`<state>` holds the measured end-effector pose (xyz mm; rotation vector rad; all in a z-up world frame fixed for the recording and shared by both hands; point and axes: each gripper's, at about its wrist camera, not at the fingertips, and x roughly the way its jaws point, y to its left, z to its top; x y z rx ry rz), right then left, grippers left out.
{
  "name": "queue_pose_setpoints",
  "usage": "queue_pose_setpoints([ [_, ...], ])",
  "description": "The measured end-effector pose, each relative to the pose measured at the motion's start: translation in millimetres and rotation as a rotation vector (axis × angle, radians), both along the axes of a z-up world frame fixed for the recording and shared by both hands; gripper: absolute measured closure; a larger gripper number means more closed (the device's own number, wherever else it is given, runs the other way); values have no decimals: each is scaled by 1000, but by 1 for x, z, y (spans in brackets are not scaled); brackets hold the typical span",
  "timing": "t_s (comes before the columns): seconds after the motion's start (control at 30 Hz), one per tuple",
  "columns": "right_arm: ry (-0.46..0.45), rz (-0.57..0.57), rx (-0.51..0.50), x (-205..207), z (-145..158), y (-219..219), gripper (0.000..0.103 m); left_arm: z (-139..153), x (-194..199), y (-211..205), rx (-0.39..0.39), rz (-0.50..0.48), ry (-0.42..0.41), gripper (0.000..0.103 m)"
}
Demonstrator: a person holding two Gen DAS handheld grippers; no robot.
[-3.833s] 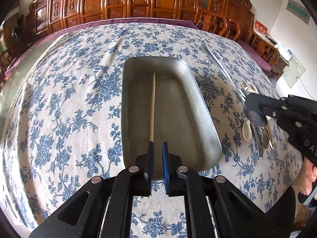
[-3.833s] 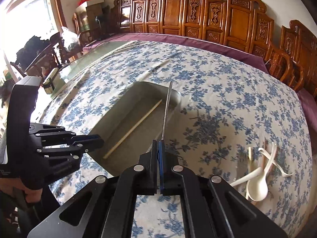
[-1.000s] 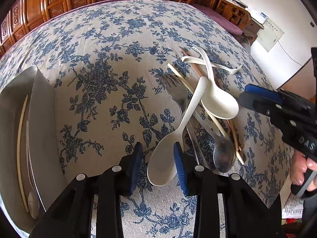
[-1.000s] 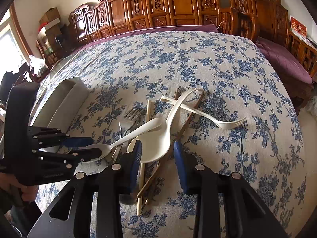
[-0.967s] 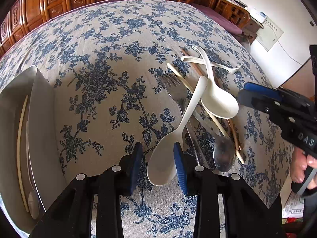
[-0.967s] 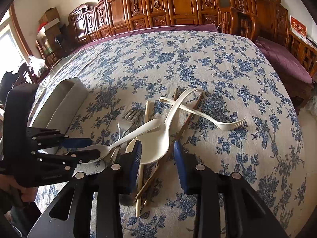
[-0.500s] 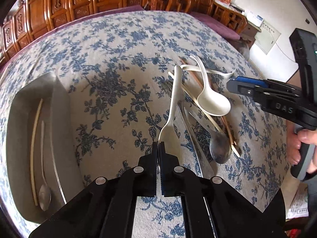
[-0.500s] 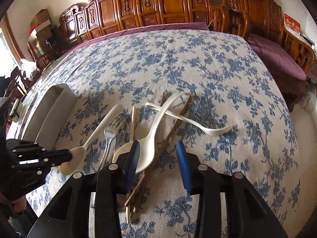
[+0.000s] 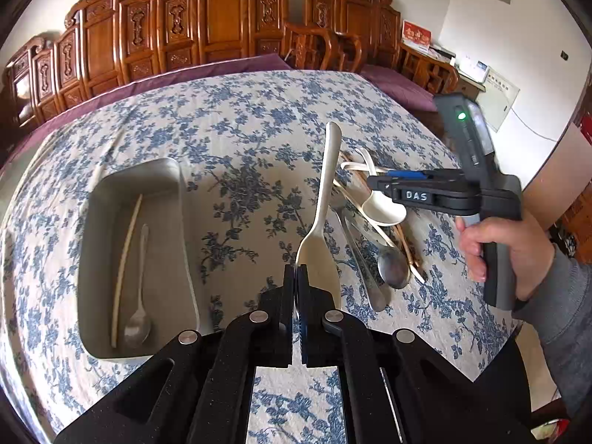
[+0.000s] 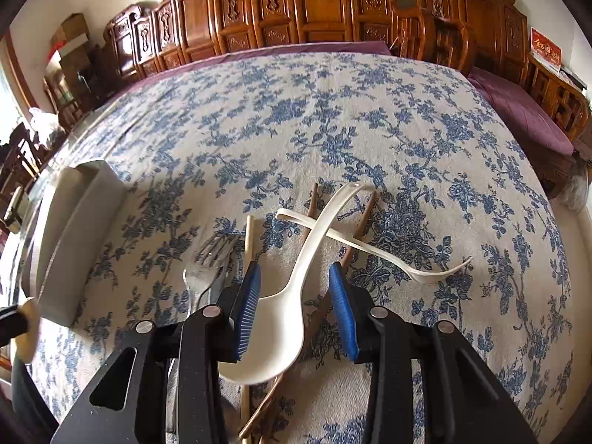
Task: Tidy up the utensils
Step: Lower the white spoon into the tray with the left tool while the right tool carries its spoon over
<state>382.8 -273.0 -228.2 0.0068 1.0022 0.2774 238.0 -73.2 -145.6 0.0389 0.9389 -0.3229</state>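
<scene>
White spoon (image 9: pixel 321 222) being pinched by bowl edge in closed left gripper (image 9: pixel 295 277); slip risked. Right gripper (image 10: pixel 294 296) half-open, straddling ladle spoon (image 10: pixel 292 296), nothing gripped.

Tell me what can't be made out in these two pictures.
- Left wrist view: the held white plastic spoon has its bowl tip hidden behind the left gripper.
- Right wrist view: the grey metal tray shows only its outer wall; contents hidden.
</scene>
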Motion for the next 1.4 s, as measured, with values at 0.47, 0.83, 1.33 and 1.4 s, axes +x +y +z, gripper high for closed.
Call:
queue_pose_setpoints([
  [0.47, 19, -14, -32, 0, -4, 4, 97, 17, -23, 44, -16, 58, -39, 102],
  [0.83, -80, 78, -1, -34, 46, 39, 99, 24, -19, 91, 5, 121, -62, 102],
  [1.33, -185, 258, 48, -77, 101, 120, 99, -6, 0, 142, 31, 233, -16, 102],
  [1.4, -189, 275, 60, -83, 104, 129, 99, -12, 2, 143, 33, 239, -9, 102],
])
